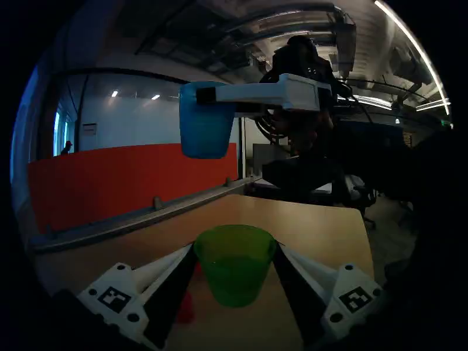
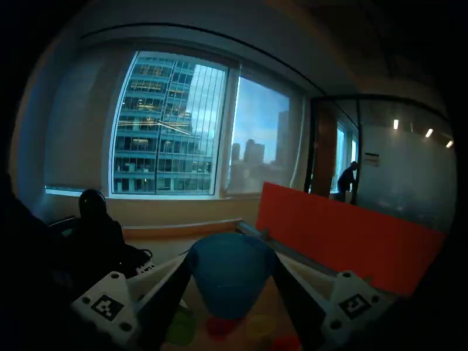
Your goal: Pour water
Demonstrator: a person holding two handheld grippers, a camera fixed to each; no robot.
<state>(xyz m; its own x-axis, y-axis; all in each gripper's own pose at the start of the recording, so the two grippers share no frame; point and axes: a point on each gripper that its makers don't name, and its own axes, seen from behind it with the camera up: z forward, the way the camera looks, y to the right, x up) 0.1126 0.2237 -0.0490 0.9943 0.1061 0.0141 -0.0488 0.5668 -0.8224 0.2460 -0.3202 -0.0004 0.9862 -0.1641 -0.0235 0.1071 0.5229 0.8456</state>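
Cups sit in both claws. Left claw (image 1: 234, 250) is clenched on a green cup (image 1: 233, 281), one finger pressing each side, cup upright with its mouth open to the top. It sits low over the near part of the counter (image 1: 316, 228); can't tell if its base touches the wood. Judging by this, it is the receiver, held steady and level so the stream has a target.

Right claw (image 2: 230, 260) is clamped on a blue cup (image 2: 231, 286), both fingers on its walls. In the left gripper view that blue cup (image 1: 203, 126) hangs high, upright, above the counter's far edge, in front of the orange partition (image 1: 117, 181). It is well apart from the green cup and not yet over it. Likely the pourer, raised for clearance before tipping. Water level in either cup: can't tell, too dim.

Pose: right claw comes in level from the side, fingers horizontal, no tilt yet. Left claw points forward and slightly down across the counter.

A small red thing (image 1: 187, 307) lies on the counter by the left claw's finger. Under the blue cup the right gripper view has coloured round blobs (image 2: 221, 324), too blurred to name.

Pour not started.
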